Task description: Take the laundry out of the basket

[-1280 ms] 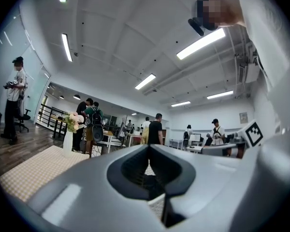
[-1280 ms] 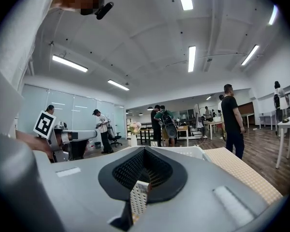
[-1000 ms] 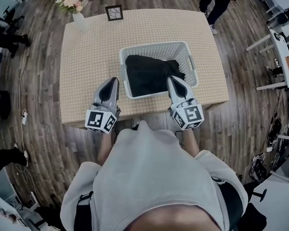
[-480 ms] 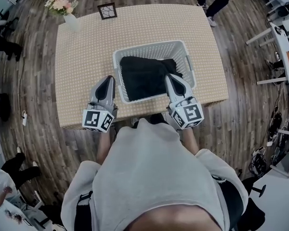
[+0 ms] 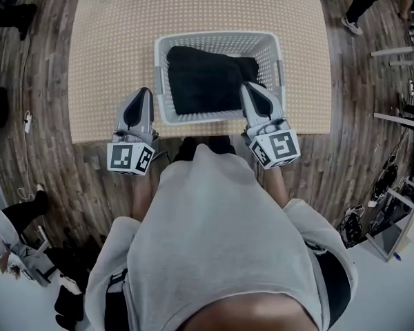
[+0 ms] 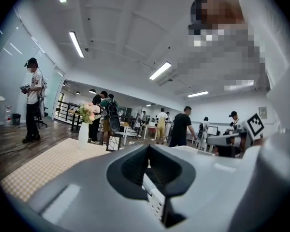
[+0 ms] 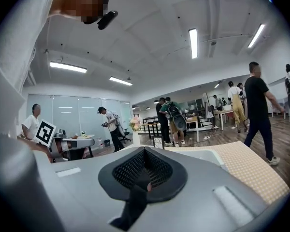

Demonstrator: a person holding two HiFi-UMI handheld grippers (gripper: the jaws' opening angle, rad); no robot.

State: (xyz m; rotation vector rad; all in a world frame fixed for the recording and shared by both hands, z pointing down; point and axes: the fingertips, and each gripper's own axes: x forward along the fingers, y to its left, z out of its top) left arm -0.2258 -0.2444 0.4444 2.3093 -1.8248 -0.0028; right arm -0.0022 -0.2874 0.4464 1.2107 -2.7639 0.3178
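Approach stage. Laundry (image 5: 203, 78) lies heaped in basket (image 5: 214, 38) on counter (image 5: 110, 61), not yet gripped. Left gripper (image 5: 142, 92) sits beside basket, right gripper (image 5: 248, 86) over its near rim. Both sets of fingers pressed together, empty. Next, likely: part fingers, dip into cloth, pinch.

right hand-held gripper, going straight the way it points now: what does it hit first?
Most likely the black laundry heaped in the white slotted plastic basket: the right hand-held gripper has its tip over it in the head view. Height is unclear; it might skim over to the far wall.
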